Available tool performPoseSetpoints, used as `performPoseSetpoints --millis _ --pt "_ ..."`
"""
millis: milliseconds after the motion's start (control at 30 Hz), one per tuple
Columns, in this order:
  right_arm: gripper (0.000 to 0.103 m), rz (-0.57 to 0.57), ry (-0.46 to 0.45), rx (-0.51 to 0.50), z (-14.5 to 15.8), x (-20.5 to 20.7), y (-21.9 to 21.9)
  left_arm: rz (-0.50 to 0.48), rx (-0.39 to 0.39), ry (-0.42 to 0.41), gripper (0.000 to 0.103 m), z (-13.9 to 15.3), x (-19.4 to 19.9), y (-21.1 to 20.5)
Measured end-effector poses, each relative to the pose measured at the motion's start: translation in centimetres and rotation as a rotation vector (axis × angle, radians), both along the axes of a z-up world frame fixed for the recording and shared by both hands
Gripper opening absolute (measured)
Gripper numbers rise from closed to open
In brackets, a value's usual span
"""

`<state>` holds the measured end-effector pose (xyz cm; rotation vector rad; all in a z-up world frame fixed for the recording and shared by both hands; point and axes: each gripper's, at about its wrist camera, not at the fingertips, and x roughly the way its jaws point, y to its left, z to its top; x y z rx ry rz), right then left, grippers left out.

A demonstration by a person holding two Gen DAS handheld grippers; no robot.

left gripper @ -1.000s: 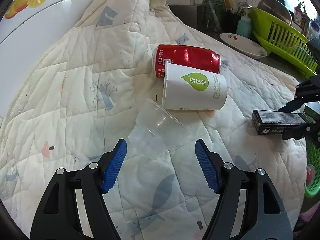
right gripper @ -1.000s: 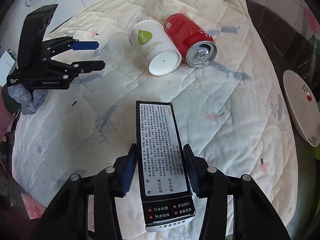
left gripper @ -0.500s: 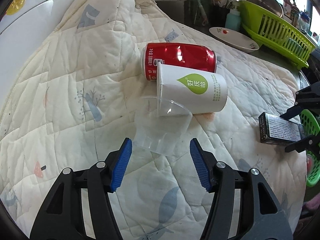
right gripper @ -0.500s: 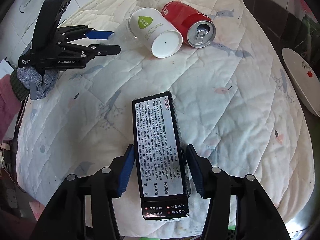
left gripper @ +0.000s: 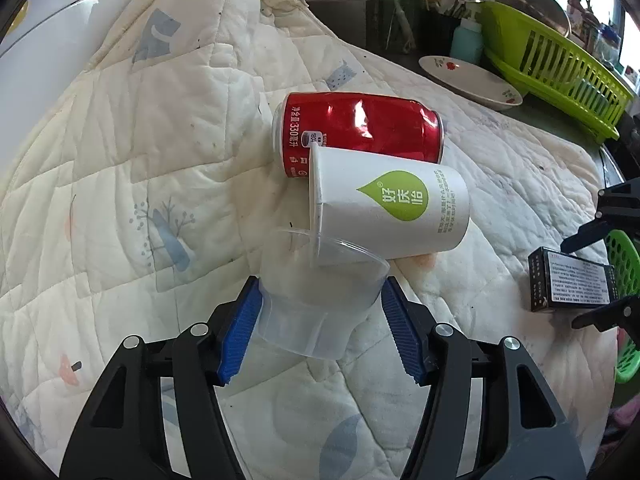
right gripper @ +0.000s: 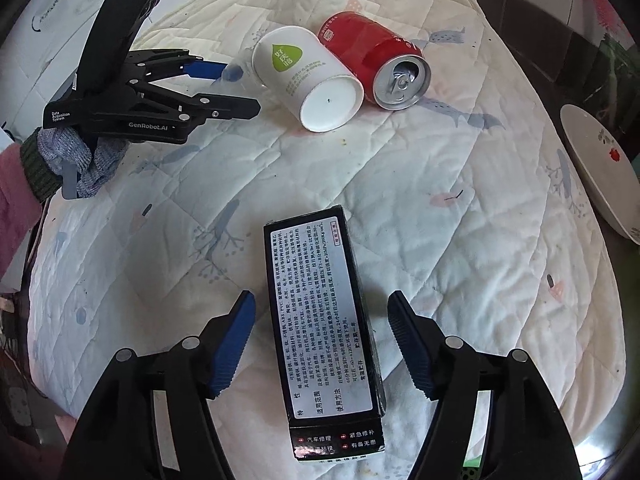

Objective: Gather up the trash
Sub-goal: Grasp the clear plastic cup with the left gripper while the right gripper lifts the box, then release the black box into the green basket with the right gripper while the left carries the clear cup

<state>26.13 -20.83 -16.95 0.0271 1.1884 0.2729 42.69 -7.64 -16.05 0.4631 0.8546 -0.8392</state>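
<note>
Clear plastic cup (left gripper: pixel 320 304): in the left wrist view it lies on its side on the quilt (left gripper: pixel 132 184), base toward the camera, squarely between the jaws of the left gripper (left gripper: pixel 320 332). The jaws stand wide, the blue pads (left gripper: pixel 240 332) just beside the cup's walls or barely touching; no squeeze is evident. Judged thin, light and easily crushed, slippery too; best taken across the stepped lower body, with gentle closure. Its mouth overlaps the rim of the white paper cup (left gripper: pixel 392 212), which lies against the red can (left gripper: pixel 360 128) beyond the jaws; lifting may disturb both. In the right wrist view the black box (right gripper: pixel 324 320) lies flat on the quilt between the jaws of the right gripper (right gripper: pixel 320 344), which are spread well apart with clear gaps on either side, holding nothing. The box looks stiff, light cardboard; its long side faces suit the pads. Paper cup and can lie far ahead.
</note>
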Motion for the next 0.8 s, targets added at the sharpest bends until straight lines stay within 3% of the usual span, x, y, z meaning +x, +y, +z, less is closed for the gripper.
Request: performPoseSetpoints --millis 167,467,800 --pt "0.049 0.006 0.006 0.003 -0.2 0.6 -0.2 0.036 -0.041 0.001 0.059 0.3 -0.7 0.7" --pt "0.048 0.000 -0.031 0.055 0.8 -0.5 -0.1 0.174 -0.128 -0.014 0.059 3.0 -3.5 3.9" --pt "0.048 0.000 -0.087 0.068 3.4 -5.4 -1.6 0.226 -0.167 -0.024 0.059 6.3 -11.5 5.2"
